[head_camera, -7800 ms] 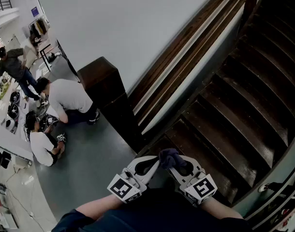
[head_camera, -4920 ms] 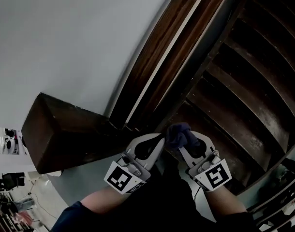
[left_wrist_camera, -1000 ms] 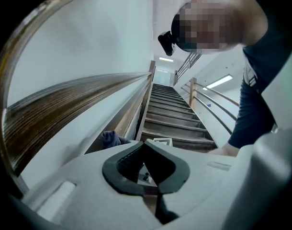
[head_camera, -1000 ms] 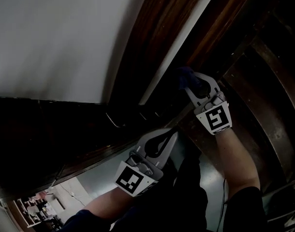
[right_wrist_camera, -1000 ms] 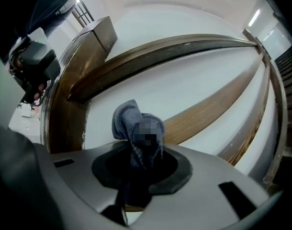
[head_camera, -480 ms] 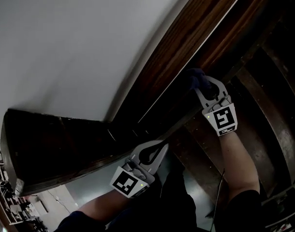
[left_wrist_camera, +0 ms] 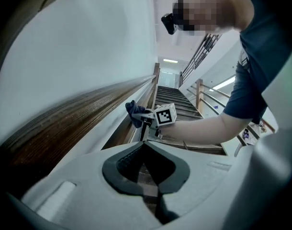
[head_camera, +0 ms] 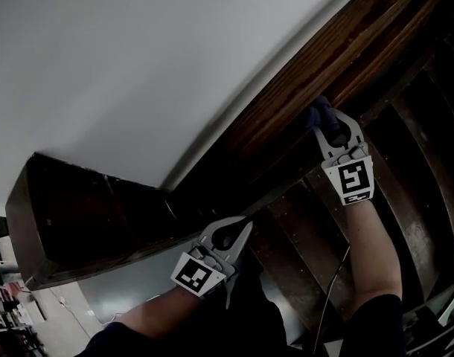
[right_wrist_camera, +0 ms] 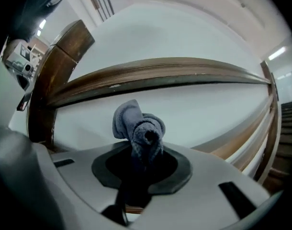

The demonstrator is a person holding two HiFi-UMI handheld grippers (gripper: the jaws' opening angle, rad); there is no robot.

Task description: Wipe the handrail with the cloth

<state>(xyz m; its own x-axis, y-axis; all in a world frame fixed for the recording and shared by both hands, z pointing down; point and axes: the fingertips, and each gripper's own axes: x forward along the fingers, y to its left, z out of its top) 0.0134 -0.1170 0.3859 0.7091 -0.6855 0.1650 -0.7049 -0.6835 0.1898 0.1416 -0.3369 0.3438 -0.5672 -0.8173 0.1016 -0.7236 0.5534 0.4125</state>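
Chunky dark wooden newel post (head_camera: 85,207) sits at 9 o'clock in the head view. I'd guess that's the one thing a wipe down the rail would bump into. The left gripper (head_camera: 240,229) hangs at 6 o'clock, jaws together on nothing, clear of everything.

The long dark-brown wooden handrail (head_camera: 301,73) runs diagonally up to 1 o'clock along the white wall (head_camera: 138,50). At 2 o'clock the right gripper (head_camera: 327,125) is clamped on a small bunched blue-grey cloth (head_camera: 318,112), right at the rail's inner edge. Can't tell how hard it presses.

The cloth looks soft, light and floppy, so pinching the bunched middle seems right. Dark stair treads (head_camera: 420,169) at 3 o'clock.
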